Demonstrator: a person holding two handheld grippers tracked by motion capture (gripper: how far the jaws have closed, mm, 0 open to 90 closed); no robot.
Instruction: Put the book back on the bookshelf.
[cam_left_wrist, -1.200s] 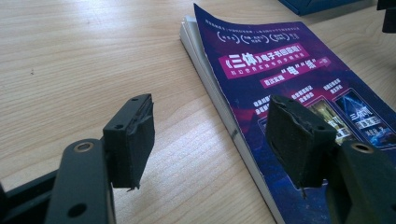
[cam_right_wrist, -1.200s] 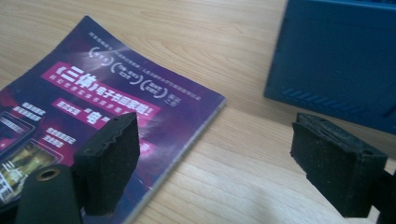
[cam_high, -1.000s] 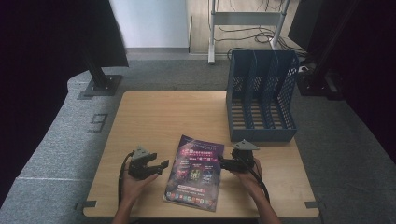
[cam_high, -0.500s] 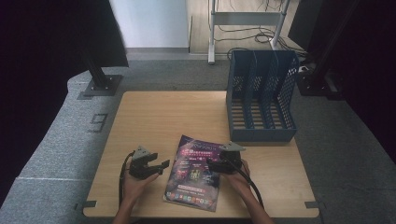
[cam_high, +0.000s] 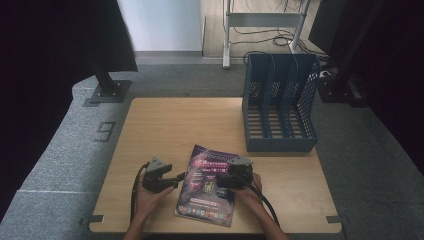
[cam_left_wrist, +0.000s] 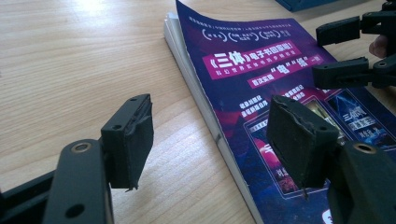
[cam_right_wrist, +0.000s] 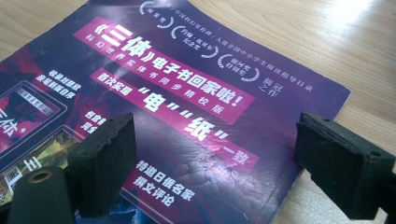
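Purple and glossy, the magazine (cam_high: 208, 185) is lying flat on the wooden bench (cam_high: 175, 125), near its front edge and slightly askew, between the person's two hands. From the high view, the left gripper (cam_high: 176, 179) is sitting just beside the magazine's left edge, while the right gripper (cam_high: 220, 180) is hovering over its right half; behind them, a blue file rack (cam_high: 280, 102) with upright slots is standing at the bench's far right, well apart from the magazine.

The left gripper view is adding what the overhead cannot: the magazine has a thick stack of pages under a cover that is curling up at the far corner, and the left jaws are spread wide, one over bare wood and one over the cover, gripping nothing. It is also showing the right gripper's (cam_left_wrist: 343, 53) black jaws farther off above the cover, parted.

The right gripper view is showing the cover's white and pink printed lettering close up, with creases in the surface, and its own jaws (cam_right_wrist: 215, 168) standing wide apart above it, released.
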